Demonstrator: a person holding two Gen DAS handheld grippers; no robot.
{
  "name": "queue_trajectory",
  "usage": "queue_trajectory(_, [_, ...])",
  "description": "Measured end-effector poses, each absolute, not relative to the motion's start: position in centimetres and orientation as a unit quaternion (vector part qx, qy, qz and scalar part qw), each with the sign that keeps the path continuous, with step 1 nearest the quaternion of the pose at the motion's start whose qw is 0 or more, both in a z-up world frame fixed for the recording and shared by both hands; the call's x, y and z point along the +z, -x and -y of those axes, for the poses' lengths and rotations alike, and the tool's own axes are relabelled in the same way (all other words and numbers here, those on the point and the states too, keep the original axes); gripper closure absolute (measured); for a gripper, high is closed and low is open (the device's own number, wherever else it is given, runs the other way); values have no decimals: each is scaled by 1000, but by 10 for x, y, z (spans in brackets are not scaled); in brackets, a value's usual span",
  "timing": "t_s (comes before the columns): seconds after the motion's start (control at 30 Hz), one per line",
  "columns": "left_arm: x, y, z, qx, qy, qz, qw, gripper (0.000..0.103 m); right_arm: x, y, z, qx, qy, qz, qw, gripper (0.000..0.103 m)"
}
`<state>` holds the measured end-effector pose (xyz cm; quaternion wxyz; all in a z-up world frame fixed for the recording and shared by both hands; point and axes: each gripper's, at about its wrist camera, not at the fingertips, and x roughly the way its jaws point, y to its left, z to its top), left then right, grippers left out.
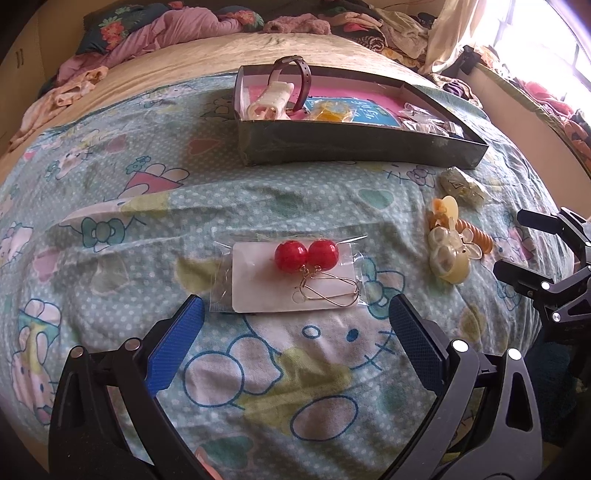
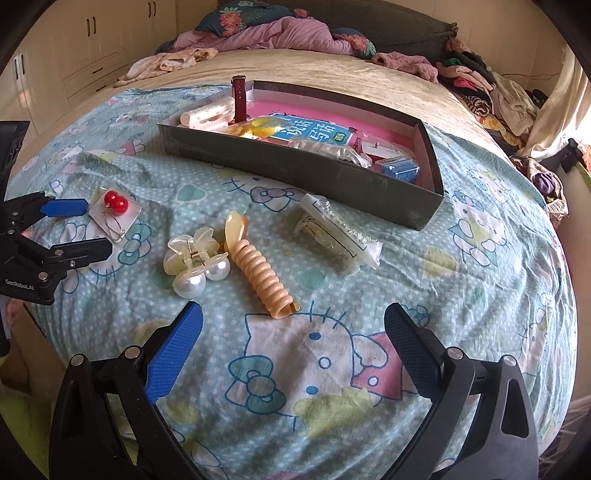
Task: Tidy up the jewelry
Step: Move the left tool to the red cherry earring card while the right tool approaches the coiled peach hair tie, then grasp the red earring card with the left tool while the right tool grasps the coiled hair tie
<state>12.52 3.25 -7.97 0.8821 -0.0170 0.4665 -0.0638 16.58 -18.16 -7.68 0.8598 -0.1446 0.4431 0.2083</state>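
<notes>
A bagged pair of red ball earrings (image 1: 295, 275) (image 2: 115, 210) lies on the cartoon bedsheet just ahead of my open left gripper (image 1: 295, 328) (image 2: 86, 225), whose fingers stand either side of its near edge without touching it. My right gripper (image 2: 293, 332) (image 1: 517, 240) is open and empty, a short way in front of a cream pearl claw clip (image 2: 194, 258) (image 1: 448, 254) and an orange spiral hair clip (image 2: 258, 273) (image 1: 476, 236). A clear packet of jewelry (image 2: 338, 234) (image 1: 461, 182) lies nearer the box. The dark shallow box (image 2: 295, 166) (image 1: 351, 147) holds a watch, clips and packets.
The bed's far end carries piled clothes and a pillow (image 2: 280, 33). More clothes (image 2: 491, 92) heap along the right beside a bright window. Cupboards (image 2: 74, 48) stand at the left. The sheet ahead of both grippers is wrinkled.
</notes>
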Motion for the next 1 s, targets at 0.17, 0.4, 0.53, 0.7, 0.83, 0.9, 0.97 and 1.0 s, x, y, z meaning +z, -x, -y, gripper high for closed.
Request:
queue_trajectory(0.17, [-82, -128, -33, -57, 18, -464, 884, 10, -81, -172, 178, 209, 150, -444, 859, 6])
queue_trajectory(0.4, [-84, -133, -35, -50, 24, -459, 887, 10, -94, -184, 165, 223, 187, -446, 846, 26])
queue_trajectory(0.53, [-85, -137, -36, -46, 27, -458, 888, 10, -99, -189, 158, 240, 193, -444, 841, 40])
queue_trajectory(0.7, [-87, -143, -34, -41, 27, -457, 888, 10, -101, -194, 150, 256, 196, -438, 839, 57])
queue_trajectory(0.83, [-89, -146, -32, -34, 21, -455, 890, 10, -100, -197, 148, 273, 178, -432, 841, 78])
queue_trajectory(0.9, [-90, -148, -30, -31, 16, -452, 891, 10, -98, -196, 150, 278, 165, -427, 844, 81])
queue_trajectory(0.97, [-90, -149, -29, -28, 15, -449, 893, 10, -96, -195, 155, 285, 145, -425, 847, 86])
queue_trajectory(1.0, [-90, -150, -28, -27, 15, -447, 894, 10, -95, -195, 157, 285, 136, -425, 849, 86])
